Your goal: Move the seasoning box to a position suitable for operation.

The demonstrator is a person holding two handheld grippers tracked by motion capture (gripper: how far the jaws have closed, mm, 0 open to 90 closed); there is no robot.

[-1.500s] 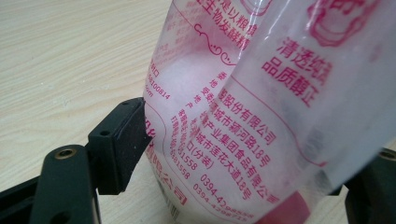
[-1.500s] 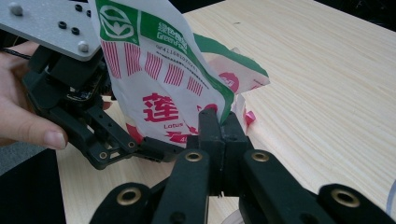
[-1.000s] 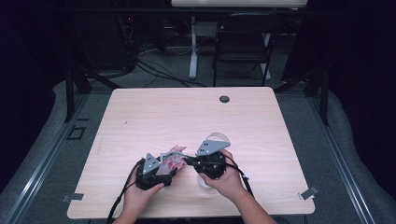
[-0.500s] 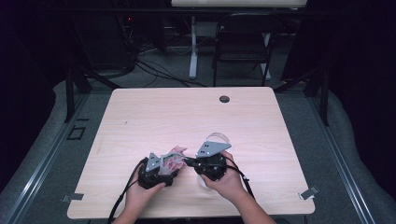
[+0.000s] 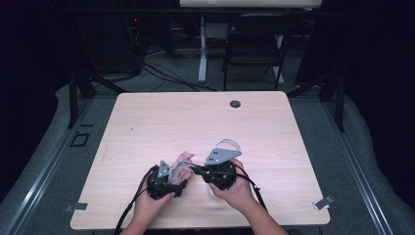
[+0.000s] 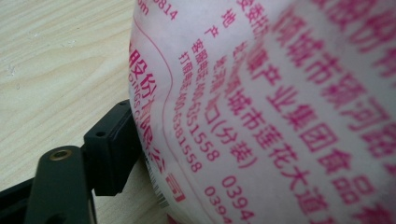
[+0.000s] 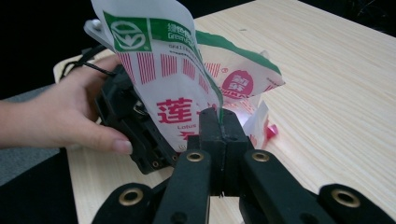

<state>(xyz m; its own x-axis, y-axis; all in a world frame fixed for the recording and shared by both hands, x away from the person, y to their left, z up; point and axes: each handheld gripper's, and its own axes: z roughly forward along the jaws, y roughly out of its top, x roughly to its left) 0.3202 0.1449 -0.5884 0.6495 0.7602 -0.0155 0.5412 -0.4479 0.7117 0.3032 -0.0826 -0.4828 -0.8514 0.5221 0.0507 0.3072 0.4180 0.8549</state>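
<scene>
Near the front edge of the table [image 5: 274,127]: right gripper [image 7: 219,122] pressed together on a fold of the printed plastic bag [image 7: 159,70]; left gripper [image 5: 166,177] also at the bag, grip impossible to judge, film blocking its view. Best to keep the pinch firm near the bag's edge and pull the grippers apart slowly, avoiding a tear. Beyond, bare wood to the far edge; only a dark grommet [image 5: 235,104] there.

The left tongs [image 5: 172,177] and right tongs [image 5: 201,170] were black, each topped by a grey three-cornered plate with small holes; black cables trailed from both; brass-ringed screw holes marked the black jaw arms; forearms were bare, without sleeves
</scene>
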